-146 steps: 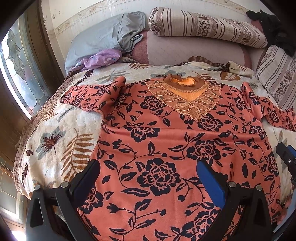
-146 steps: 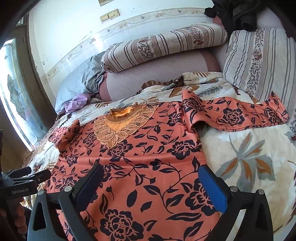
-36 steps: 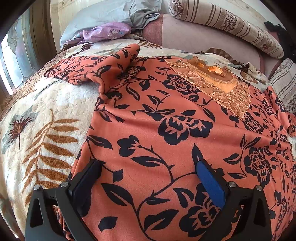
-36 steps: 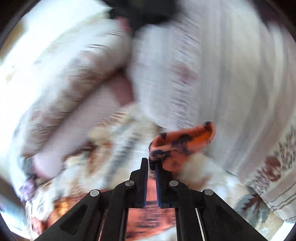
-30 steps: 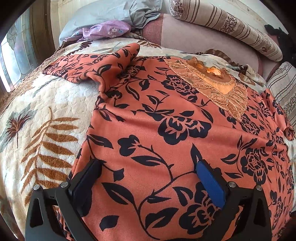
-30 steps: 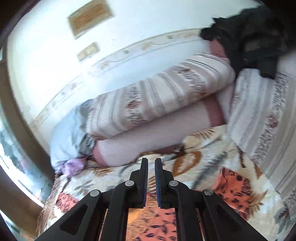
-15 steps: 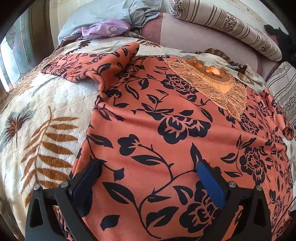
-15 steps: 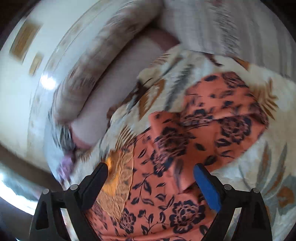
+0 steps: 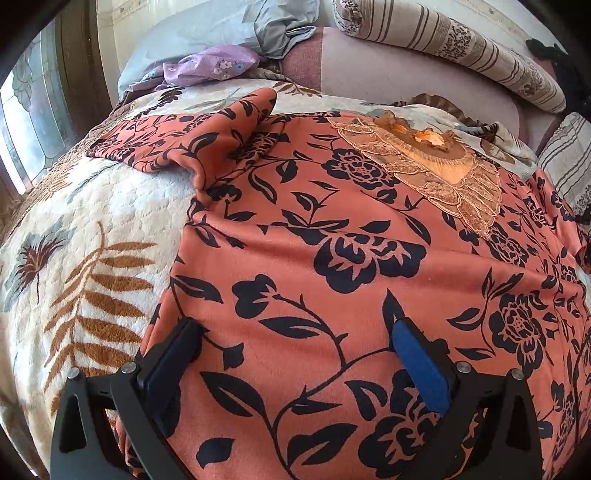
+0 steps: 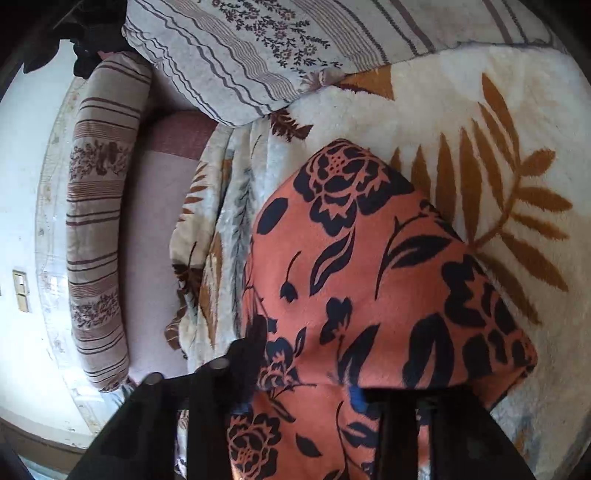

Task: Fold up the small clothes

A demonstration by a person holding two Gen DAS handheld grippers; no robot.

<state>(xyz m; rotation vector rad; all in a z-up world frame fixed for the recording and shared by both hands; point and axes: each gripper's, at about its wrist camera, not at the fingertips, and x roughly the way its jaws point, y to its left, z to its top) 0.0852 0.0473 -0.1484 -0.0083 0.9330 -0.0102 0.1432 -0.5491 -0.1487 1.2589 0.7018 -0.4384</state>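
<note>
Left gripper (image 9: 295, 354): jaws spread wide, fingertips resting on the lower body of the garment, nothing pinched between them.
Right gripper (image 10: 299, 373): rolled sideways, jaws closing with sleeve fabric bunched between them; the cloth covers the pads, so whether they already press on it cannot be told.
Garment (image 9: 332, 258): salmon-orange top with black floral print, laid flat, front up, across the bed. Lace neckline panel (image 9: 443, 173) faces the pillows.
Left sleeve (image 9: 177, 144): spread outward onto the blanket, rumpled at the shoulder.
Right sleeve (image 10: 369, 258): draped over the right gripper, its cuff end lying on the blanket.
Blanket (image 9: 85, 258): cream, fleecy, brown fern pattern.
Pillows: striped bolster (image 9: 461, 48), grey-blue pillow (image 9: 207, 33), lilac cloth (image 9: 207, 66) against it.
</note>
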